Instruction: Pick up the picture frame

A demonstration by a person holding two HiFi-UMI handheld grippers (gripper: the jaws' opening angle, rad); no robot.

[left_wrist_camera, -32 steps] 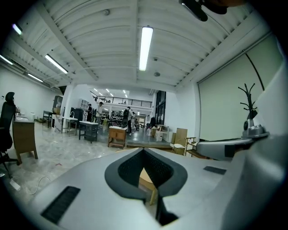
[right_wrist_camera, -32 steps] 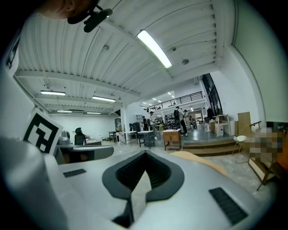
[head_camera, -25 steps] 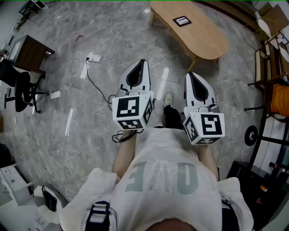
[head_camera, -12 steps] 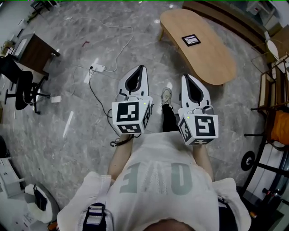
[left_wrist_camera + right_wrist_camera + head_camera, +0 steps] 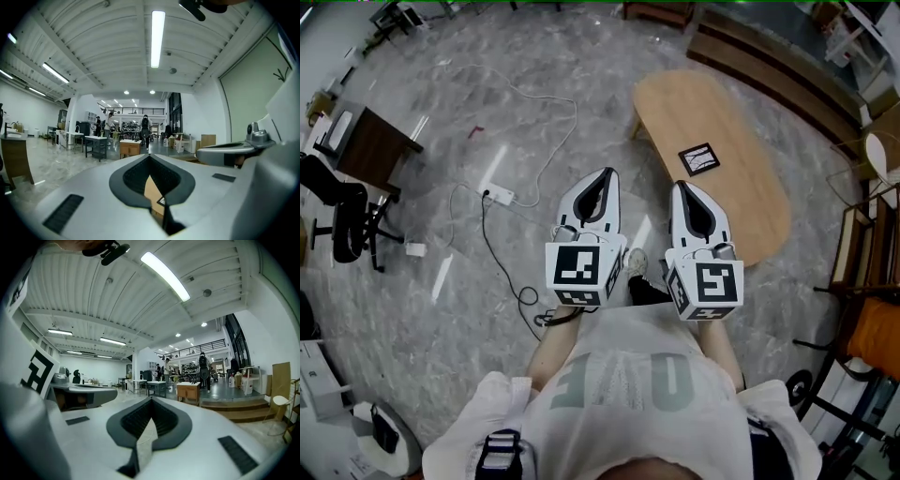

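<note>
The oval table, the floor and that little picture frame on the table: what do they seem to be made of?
The table looks like light wood or veneer, matte: even tan, no glare. The floor seems polished grey stone or marble-look tile: pale veins, reflected light streaks. The picture frame has a dark border; its material is too small to tell.

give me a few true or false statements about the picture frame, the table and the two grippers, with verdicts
The black-framed rectangular picture frame lies flat on the oval light wooden table. True.
The right gripper holds the frame. False: its jaws are shut on nothing; the frame lies on the table.
The left gripper has its jaws wide open. False: they are shut.
A white power strip lies on the grey marble floor. True.
</note>
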